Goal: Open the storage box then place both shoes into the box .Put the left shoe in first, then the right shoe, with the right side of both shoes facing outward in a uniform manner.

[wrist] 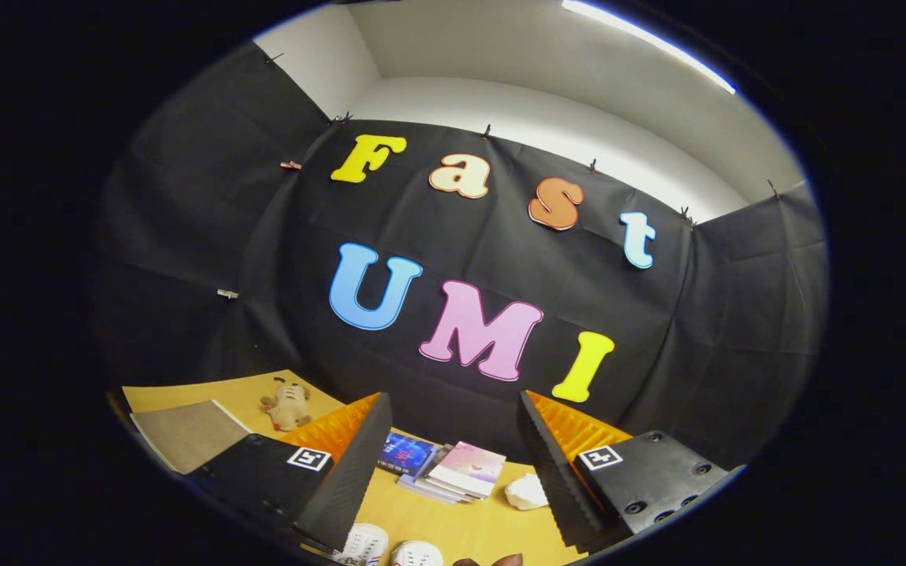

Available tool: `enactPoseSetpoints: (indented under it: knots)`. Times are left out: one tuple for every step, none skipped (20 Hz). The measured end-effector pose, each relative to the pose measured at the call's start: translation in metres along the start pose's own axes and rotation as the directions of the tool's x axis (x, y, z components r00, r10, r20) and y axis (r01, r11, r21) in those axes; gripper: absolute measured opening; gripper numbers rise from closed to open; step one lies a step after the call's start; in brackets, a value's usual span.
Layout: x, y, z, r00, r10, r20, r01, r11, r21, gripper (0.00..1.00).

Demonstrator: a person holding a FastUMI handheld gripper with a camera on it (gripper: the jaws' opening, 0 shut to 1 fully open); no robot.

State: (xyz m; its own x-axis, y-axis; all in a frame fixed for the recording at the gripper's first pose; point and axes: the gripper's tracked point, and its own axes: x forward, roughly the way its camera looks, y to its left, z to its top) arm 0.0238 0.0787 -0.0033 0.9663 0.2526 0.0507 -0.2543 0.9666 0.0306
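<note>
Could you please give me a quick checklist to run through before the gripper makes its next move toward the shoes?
1. Gripper fingers open, nothing between them: ok.
2. Shoes in sight, low between the fingers: ok, though only their tops show.
3. Which shoe is the left: cannot tell.
4. Storage box found and opened: cannot tell.
5. Books and white lump lie beyond the shoes, off the path: ok.
6. Gripper aimed down at the shoes: not ok.
</note>
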Motion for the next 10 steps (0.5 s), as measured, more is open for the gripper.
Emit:
enactPoseSetpoints:
  knots:
    - [0.002, 0.004, 0.001, 1.0, 0.009, 0.005, -0.009, 1.0, -0.006, 0.97]
    - [0.001, 0.008, 0.001, 1.0, 0.022, 0.008, -0.022, 1.0, -0.014, 0.98]
    - [0.0, 0.013, 0.002, 0.999, 0.038, 0.013, -0.038, 0.999, -0.02, 0.98]
    - [0.0, 0.017, 0.004, 0.998, 0.054, 0.018, -0.054, 0.998, -0.022, 0.98]
    - [-0.001, 0.021, 0.006, 0.997, 0.069, 0.024, -0.069, 0.997, -0.021, 0.98]
    - [-0.002, 0.024, 0.008, 0.996, 0.079, 0.03, -0.079, 0.997, -0.017, 0.98]
    - [-0.003, 0.028, 0.009, 0.995, 0.091, 0.034, -0.09, 0.996, -0.009, 0.98]
    - [-0.004, 0.031, 0.01, 0.994, 0.1, 0.037, -0.1, 0.995, -0.001, 0.98]
    - [-0.005, 0.034, 0.009, 0.993, 0.109, 0.036, -0.11, 0.994, 0.007, 0.98]
    - [-0.006, 0.037, 0.009, 0.993, 0.116, 0.034, -0.117, 0.993, 0.012, 0.98]
